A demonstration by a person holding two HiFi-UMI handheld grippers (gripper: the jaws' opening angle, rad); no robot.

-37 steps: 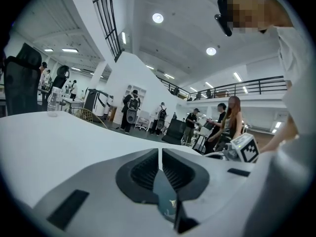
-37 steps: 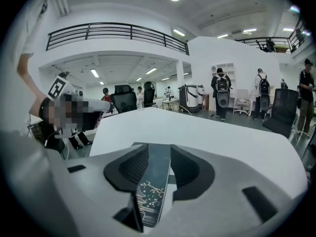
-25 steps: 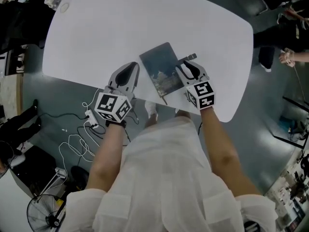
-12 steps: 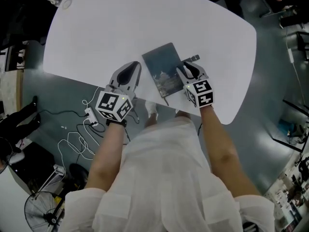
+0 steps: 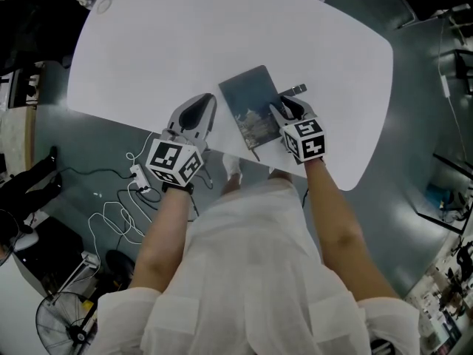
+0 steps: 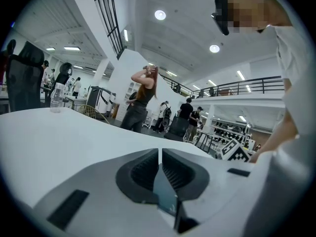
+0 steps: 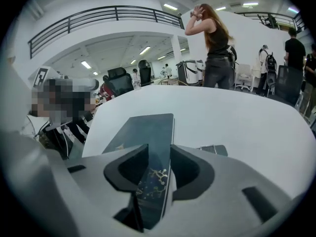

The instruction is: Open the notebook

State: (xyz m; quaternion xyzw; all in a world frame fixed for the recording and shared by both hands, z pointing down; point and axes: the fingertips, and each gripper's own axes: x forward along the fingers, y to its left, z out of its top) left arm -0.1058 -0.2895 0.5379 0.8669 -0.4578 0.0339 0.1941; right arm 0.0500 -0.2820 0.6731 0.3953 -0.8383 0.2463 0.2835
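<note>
The right gripper [image 5: 283, 112] has edged slightly inward, its fingers clamped on the edge of the still-closed notebook [image 5: 250, 102] between them, apparently ready to lift the cover, while the fingers of the left gripper [image 5: 198, 113] sit together, the notebook just to their right.

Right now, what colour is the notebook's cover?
The notebook is dark blue-grey, gold motif; right gripper view.

The notebook [image 5: 253, 106]'s right edge is hidden by the right gripper [image 5: 281, 110]. In the right gripper view its near end disappears between the fingers [image 7: 190, 169]. 1 small dark object [image 5: 295, 89] beside it is too small to identify.
</note>
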